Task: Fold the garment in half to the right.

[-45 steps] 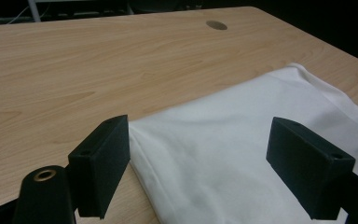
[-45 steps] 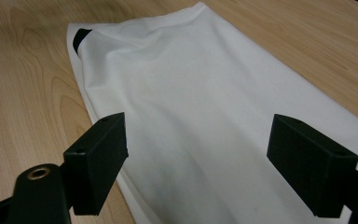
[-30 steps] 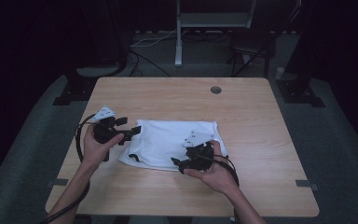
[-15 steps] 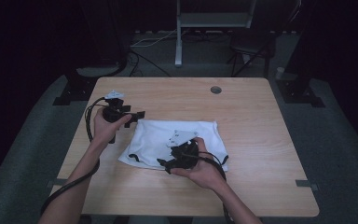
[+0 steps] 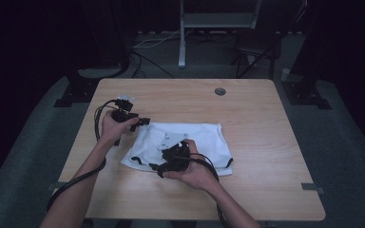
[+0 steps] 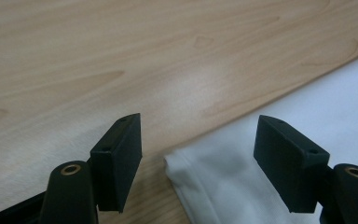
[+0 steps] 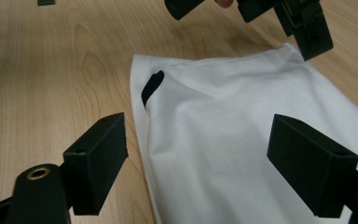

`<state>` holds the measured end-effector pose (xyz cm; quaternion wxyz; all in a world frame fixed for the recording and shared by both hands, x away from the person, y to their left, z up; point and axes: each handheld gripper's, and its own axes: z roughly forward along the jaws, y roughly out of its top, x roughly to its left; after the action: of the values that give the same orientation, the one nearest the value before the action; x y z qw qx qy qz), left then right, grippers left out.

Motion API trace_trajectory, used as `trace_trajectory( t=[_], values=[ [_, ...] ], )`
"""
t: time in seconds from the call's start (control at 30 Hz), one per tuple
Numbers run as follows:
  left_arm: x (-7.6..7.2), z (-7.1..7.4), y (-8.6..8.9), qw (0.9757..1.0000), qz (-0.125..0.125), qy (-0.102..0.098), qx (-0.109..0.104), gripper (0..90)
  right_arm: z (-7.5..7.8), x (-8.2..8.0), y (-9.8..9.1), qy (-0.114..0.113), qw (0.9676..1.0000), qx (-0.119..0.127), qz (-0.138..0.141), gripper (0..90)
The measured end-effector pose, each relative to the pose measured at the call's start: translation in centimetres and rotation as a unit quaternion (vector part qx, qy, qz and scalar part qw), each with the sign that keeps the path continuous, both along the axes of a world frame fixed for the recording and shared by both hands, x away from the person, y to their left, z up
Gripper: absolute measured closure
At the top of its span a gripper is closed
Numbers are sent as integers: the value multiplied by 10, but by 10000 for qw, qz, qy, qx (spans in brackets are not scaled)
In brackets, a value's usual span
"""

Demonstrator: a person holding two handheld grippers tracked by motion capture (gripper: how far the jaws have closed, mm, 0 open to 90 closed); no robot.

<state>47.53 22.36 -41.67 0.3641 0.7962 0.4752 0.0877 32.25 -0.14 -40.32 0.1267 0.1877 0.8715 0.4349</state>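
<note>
Hovering at the folded white shirt (image 5: 190, 142) on the tabletop (image 5: 266, 118), the left hand-held gripper (image 6: 198, 156), jaws narrowing around its corner, should bite deep; the right hand-held gripper (image 7: 196, 158) stays apart above.

Black tool (image 6: 198, 163) — blocky pads, brass-ringed screw holes.

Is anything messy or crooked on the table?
A little. The white shirt lies slightly askew on the table, and its left side is bunched and folded over, with a black trim strip peeking from the fold. The left tongs and right tongs hover open over it. Nothing looks spilled or broken.
</note>
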Motion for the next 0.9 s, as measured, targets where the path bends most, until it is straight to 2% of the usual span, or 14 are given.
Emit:
trace_trajectory(
  t=[0.17,0.37,0.47,0.5,0.53,0.63,0.73,0.8,0.9],
  values=[
    [3,-6,0,9999,76,130,-21,332,-1,-1,-1,15,10000,-19,21,190],
    [6,-9,-1,9998,44,142,-141,416,-4,1,1,48,10000,-50,52,190],
    [6,-10,-3,9997,4,138,-177,545,-4,2,2,59,10000,-46,57,190],
    [5,-11,-5,9998,-26,101,-158,545,-4,2,2,48,10000,-38,58,190],
    [4,-11,-5,9998,-67,115,-172,623,-4,3,3,61,10000,-28,64,190],
    [3,-11,-6,9997,-89,162,-182,744,-4,5,7,72,9999,-79,120,190],
    [0,-11,-6,9995,-136,145,-237,802,-5,7,9,112,9998,-89,130,190],
    [-2,-9,-8,9995,-252,89,-171,811,-6,12,15,145,9997,-145,164,190],
    [-5,-4,-9,9993,-318,63,-180,825,-6,19,24,126,9996,-164,184,190]
  ],
)
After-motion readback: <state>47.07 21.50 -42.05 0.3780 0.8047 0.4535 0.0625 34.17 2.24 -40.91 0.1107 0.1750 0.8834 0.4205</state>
